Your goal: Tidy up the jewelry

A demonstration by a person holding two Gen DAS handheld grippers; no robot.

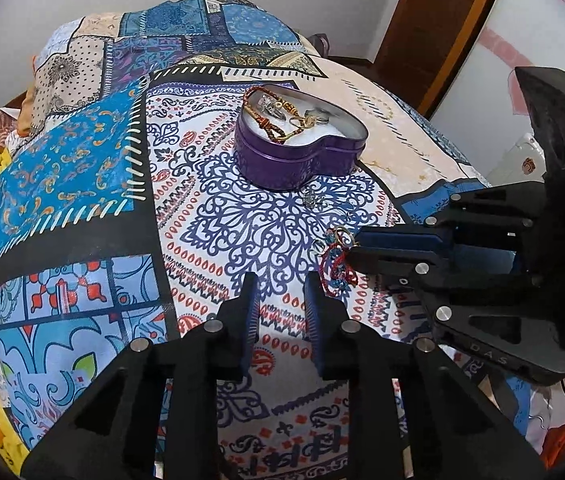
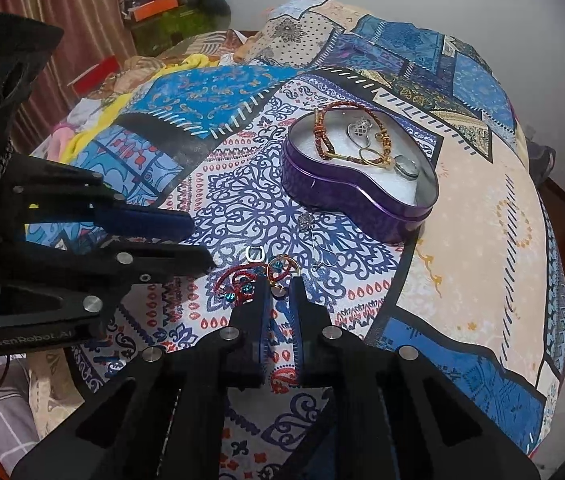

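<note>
A purple heart-shaped tin (image 1: 294, 160) (image 2: 346, 196) stands open on the bedspread. It holds a braided bracelet (image 2: 322, 128), a silver pendant and gold rings on white padding. In front of it a red cord bracelet with blue beads and a gold ring (image 2: 242, 280) (image 1: 336, 258) lies on the cloth. My right gripper (image 2: 278, 280) (image 1: 352, 246) is shut on its gold-ring end. A silver flower pendant on a thin chain (image 2: 306, 222) (image 1: 312, 200) and a small silver ring (image 2: 255, 254) lie loose nearby. My left gripper (image 1: 281, 280) (image 2: 202, 244) hovers just left of the bracelet, its jaws a little apart with only cloth between them.
The patchwork bedspread (image 1: 82, 168) covers the whole bed, with pillows at the far end. A wooden door (image 1: 422, 20) stands beyond the bed's right side. Curtains (image 2: 62, 20), a cluttered shelf (image 2: 162, 0) and piled clothes (image 2: 94, 128) lie off the left side.
</note>
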